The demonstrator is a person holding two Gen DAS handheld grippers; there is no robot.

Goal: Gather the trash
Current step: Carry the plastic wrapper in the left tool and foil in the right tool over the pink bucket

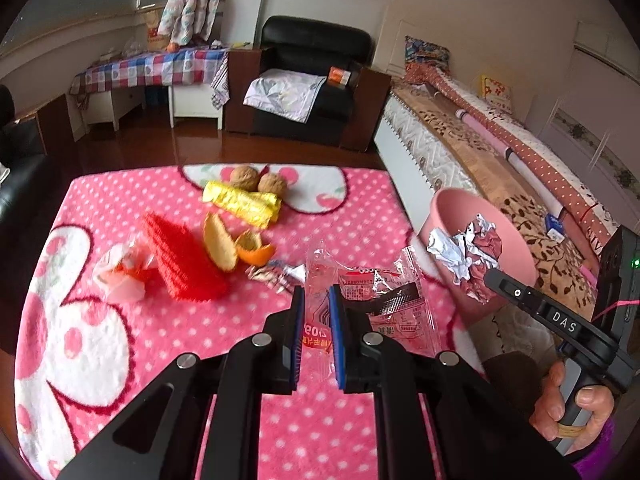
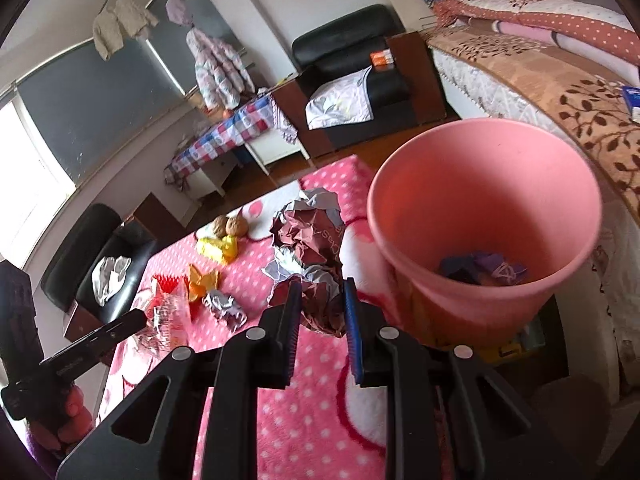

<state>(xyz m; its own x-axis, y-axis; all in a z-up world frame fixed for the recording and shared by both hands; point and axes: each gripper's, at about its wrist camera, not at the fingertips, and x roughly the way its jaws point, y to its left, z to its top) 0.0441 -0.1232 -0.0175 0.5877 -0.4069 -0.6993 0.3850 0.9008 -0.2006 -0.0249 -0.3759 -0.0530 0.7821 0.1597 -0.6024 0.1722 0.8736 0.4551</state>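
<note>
My left gripper is shut on a clear plastic wrapper with red print and holds it just above the pink polka-dot table cover. My right gripper is shut on a crumpled maroon and silver foil wrapper, held in the air beside the rim of the pink bin; it also shows in the left wrist view in front of the bin. The bin holds some purple and orange scraps.
On the table lie orange peel, a red bristly brush, a yellow foil wrapper, two walnuts, a small silver wrapper and a white-orange wrapper. A bed is right; a black armchair is behind.
</note>
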